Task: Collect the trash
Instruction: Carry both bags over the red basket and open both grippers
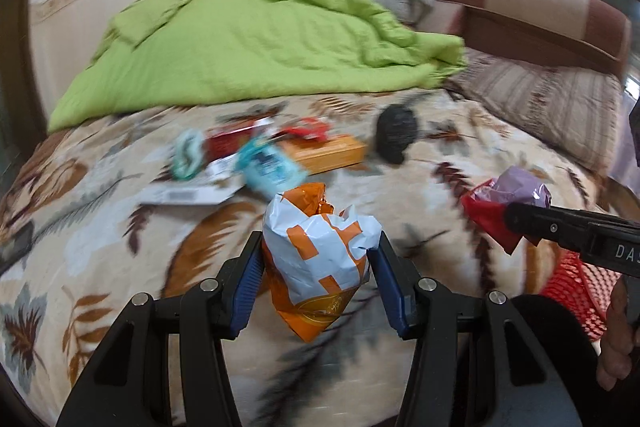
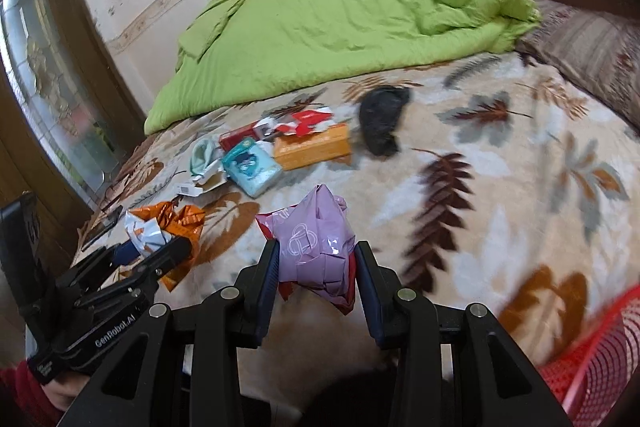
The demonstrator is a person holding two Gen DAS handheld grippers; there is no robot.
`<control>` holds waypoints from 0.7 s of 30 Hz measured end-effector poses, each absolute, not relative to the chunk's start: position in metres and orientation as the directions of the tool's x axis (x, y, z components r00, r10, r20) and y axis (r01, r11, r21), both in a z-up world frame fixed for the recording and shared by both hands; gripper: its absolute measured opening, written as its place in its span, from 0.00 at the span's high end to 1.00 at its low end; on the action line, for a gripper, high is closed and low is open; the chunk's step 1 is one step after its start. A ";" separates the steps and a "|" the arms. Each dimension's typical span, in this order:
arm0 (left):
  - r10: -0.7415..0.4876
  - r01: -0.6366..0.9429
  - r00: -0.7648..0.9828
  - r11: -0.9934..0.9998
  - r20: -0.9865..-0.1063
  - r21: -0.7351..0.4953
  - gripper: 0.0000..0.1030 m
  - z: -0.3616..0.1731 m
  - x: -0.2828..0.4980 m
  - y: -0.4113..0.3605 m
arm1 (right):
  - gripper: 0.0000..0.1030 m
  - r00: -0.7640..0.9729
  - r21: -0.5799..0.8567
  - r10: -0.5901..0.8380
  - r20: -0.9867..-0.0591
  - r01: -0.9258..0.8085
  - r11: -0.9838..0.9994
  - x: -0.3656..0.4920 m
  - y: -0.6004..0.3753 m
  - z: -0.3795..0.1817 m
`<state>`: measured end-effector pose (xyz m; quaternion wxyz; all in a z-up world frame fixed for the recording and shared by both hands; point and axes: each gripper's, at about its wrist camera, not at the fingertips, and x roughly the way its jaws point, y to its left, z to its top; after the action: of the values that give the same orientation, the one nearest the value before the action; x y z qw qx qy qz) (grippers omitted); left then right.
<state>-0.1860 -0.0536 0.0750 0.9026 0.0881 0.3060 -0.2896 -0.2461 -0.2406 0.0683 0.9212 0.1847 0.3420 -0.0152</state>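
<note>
My left gripper (image 1: 318,259) is shut on a crumpled orange and white wrapper (image 1: 320,251), held above the leaf-patterned bedspread (image 1: 100,235). The right gripper (image 2: 316,263) is shut on a crumpled lilac and red wrapper (image 2: 316,247). From the left wrist camera that lilac wrapper (image 1: 516,187) shows at the right, pinched in the right gripper (image 1: 516,223). The right wrist view catches the left gripper (image 2: 160,251) and its orange wrapper (image 2: 168,223) at lower left. More trash lies further up the bed: an orange box (image 2: 312,147), a teal packet (image 2: 252,167), red and white wrappers (image 2: 304,119) and a black crumpled bag (image 2: 380,123).
A red mesh basket (image 2: 592,359) sits at the lower right, also seen as a red basket (image 1: 576,287) in the left wrist view. A green duvet (image 1: 248,35) covers the far half of the bed. Striped pillows (image 1: 544,107) lie at the right, a glazed door (image 2: 52,99) at the left.
</note>
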 end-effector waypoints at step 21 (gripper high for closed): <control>-0.753 0.944 0.159 0.305 -0.638 -0.124 0.50 0.117 -0.302 -0.253 | 0.60 0.701 0.353 -0.276 -0.658 0.611 0.709 -0.456 -0.409 0.094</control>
<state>-0.3021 -0.2534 0.1175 0.7456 0.1539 0.3106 -0.5691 -0.4557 -0.4091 0.0937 0.8768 0.2859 0.2926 -0.2528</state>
